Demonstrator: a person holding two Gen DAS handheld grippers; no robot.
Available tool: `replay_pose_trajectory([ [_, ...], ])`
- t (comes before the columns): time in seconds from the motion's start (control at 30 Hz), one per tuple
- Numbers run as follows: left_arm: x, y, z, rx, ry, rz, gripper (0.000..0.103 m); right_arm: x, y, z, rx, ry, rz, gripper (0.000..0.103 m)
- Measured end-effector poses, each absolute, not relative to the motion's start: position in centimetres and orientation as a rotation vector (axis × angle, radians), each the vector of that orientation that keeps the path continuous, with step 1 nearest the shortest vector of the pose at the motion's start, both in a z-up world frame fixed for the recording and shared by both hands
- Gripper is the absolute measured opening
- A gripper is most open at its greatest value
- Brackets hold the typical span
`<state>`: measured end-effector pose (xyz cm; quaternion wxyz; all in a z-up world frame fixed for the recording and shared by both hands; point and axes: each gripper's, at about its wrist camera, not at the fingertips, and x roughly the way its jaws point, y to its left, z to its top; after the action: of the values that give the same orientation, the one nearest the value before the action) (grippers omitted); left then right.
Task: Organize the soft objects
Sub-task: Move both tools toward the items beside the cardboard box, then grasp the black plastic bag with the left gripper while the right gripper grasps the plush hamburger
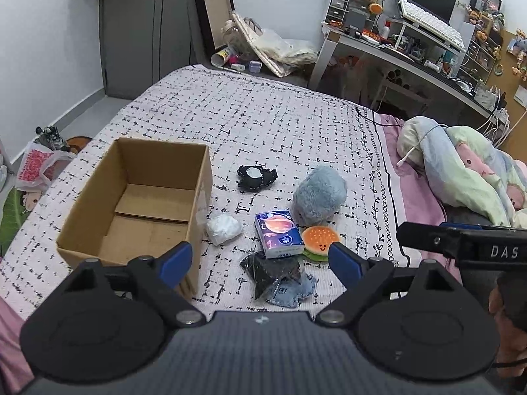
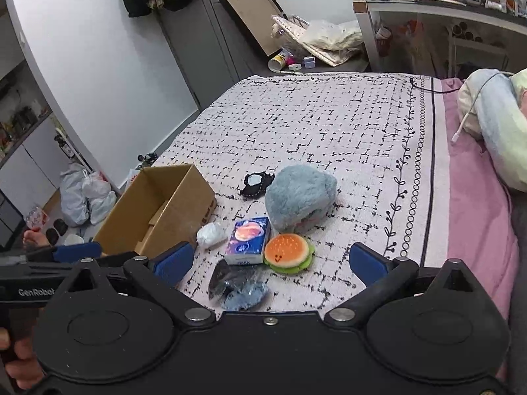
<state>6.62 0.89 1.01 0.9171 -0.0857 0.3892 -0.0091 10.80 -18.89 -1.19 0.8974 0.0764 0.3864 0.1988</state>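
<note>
An open, empty cardboard box (image 1: 138,204) (image 2: 164,210) sits on the bed at the left. Right of it lie a white crumpled wad (image 1: 224,228) (image 2: 210,234), a blue tissue pack (image 1: 278,233) (image 2: 248,241), a burger plush (image 1: 321,242) (image 2: 288,251), a fluffy blue-grey plush (image 1: 318,196) (image 2: 298,197), a black item with a pale centre (image 1: 255,177) (image 2: 255,182) and a black and denim bundle (image 1: 280,278) (image 2: 238,284). My left gripper (image 1: 260,261) is open and empty above the bundle. My right gripper (image 2: 270,263) is open and empty above the same pile.
The patterned bedspread (image 1: 280,118) covers the bed. A rumpled pastel duvet (image 1: 461,171) with a white cable lies at the right. A cluttered desk (image 1: 411,49) stands beyond. Bags lie on the floor at the left (image 2: 85,194).
</note>
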Motion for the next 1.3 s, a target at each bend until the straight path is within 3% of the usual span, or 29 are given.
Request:
replay_pose_trajectory([
  [0.2, 8.5, 1.4, 0.4, -0.204, 0.802, -0.022, 0.086, 12.8, -18.2, -2.2, 0.160, 0.842, 0.426, 0.092],
  [0.4, 9.5, 1.8, -1.1, -0.263, 0.821, -0.032, 0.075, 14.1, -18.9, -4.5, 0.223, 0.887, 0.416, 0.088],
  [0.6, 10.5, 1.5, -3.4, -0.299, 0.863, -0.032, 0.068, 15.3, -19.8, -6.4, 0.373, 0.929, 0.402, 0.087],
  [1.0, 13.8, 0.0, -8.9, -0.311, 0.983, -0.068, 0.069, 16.7, -19.8, -9.7, 0.387, 0.988, 0.336, 0.086],
  [1.3, 15.7, -0.1, -12.0, -0.356, 1.034, -0.038, 0.076, 17.4, -18.3, -10.2, 0.359, 0.955, 0.365, 0.087],
])
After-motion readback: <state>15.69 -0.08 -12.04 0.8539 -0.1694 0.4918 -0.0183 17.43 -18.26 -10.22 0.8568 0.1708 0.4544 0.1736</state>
